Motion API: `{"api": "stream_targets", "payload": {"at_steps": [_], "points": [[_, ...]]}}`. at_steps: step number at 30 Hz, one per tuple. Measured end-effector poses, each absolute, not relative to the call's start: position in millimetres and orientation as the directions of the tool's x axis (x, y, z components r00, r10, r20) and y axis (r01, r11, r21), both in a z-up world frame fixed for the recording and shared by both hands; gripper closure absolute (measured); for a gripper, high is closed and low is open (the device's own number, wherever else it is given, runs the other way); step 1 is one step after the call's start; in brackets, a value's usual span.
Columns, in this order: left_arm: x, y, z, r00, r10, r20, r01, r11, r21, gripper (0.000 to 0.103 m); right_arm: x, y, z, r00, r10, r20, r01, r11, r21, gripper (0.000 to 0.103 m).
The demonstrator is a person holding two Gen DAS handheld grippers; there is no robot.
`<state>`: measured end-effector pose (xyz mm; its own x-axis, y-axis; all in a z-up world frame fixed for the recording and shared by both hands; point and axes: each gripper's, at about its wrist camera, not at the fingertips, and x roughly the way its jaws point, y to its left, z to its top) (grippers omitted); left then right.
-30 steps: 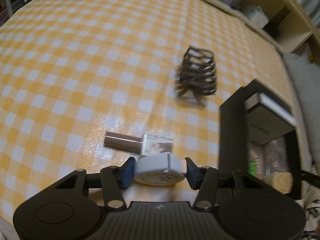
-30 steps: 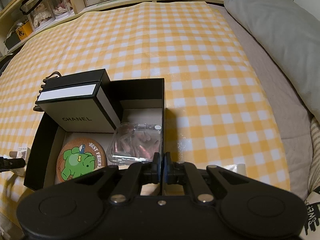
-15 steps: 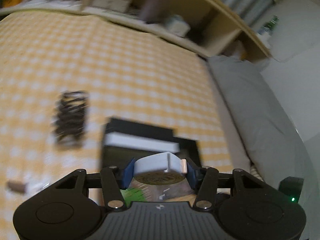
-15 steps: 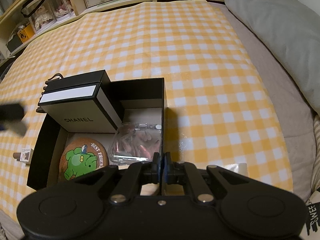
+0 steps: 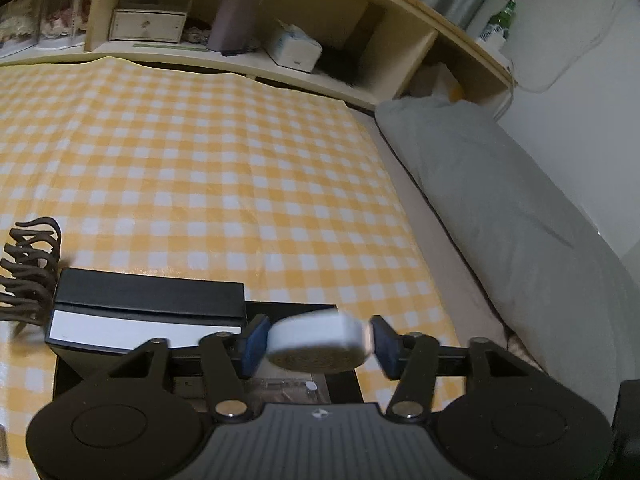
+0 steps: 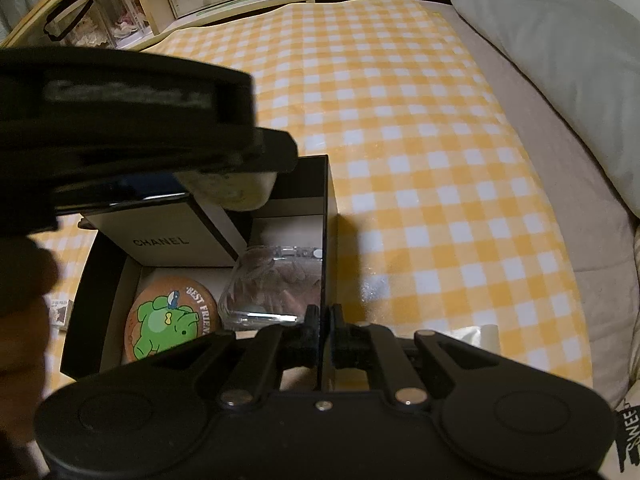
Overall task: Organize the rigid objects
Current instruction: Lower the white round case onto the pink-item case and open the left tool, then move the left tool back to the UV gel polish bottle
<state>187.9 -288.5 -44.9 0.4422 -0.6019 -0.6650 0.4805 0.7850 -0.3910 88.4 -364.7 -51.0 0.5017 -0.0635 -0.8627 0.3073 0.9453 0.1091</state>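
Observation:
My left gripper [image 5: 316, 346] is shut on a white round tape roll [image 5: 316, 342] and holds it in the air over the open black box [image 5: 460, 366]. In the right wrist view the left gripper [image 6: 132, 128] looms over the box's far left, the roll [image 6: 236, 190] under it. My right gripper [image 6: 324, 330] is shut on the black box's right wall [image 6: 326, 216]. Inside the box are a cream and black Chanel box [image 6: 160, 236], a round green-frog coaster [image 6: 168, 322] and a clear plastic case [image 6: 276, 284].
A brown hair claw [image 5: 28, 264] lies left of the box on the yellow checked cloth [image 5: 200, 168]. A small card packet [image 6: 60, 312] lies left of the box. A grey pillow [image 6: 560, 52] lies to the right. Wooden shelves [image 5: 240, 28] stand behind.
My left gripper lifted the tape roll off the cloth and carried it right, over the black box. The right gripper stayed shut on the box wall.

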Motion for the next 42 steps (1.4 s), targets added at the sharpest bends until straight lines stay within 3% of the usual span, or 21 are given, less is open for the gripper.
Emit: {"api": "stream_targets", "payload": {"at_steps": [9,32,39,42], "points": [[176.2,-270.1,-37.7,0.39,-0.639,-0.663,0.492,0.753,-0.436,0.034,88.7,-365.8,-52.1,0.504,-0.054,-0.862,0.313,0.942,0.124,0.097],[144.9,-227.5,-5.9,0.422,-0.585,-0.693,0.505,0.786,-0.357,0.018,87.3,-365.6,-50.6,0.507,-0.05,-0.861,0.317,0.939,0.132,0.097],[135.6,-204.5,13.9,0.488,-0.578,-0.654,0.533,0.791,-0.302,0.002,87.3,-365.4,-50.5,0.507,-0.051,-0.86,0.316,0.94,0.131,0.097],[138.4,-188.2,20.7,0.522,-0.555,-0.647,0.515,0.81,-0.279,0.0,87.4,-365.4,-50.6,0.507,-0.051,-0.86,0.316,0.94,0.131,0.097]]}}
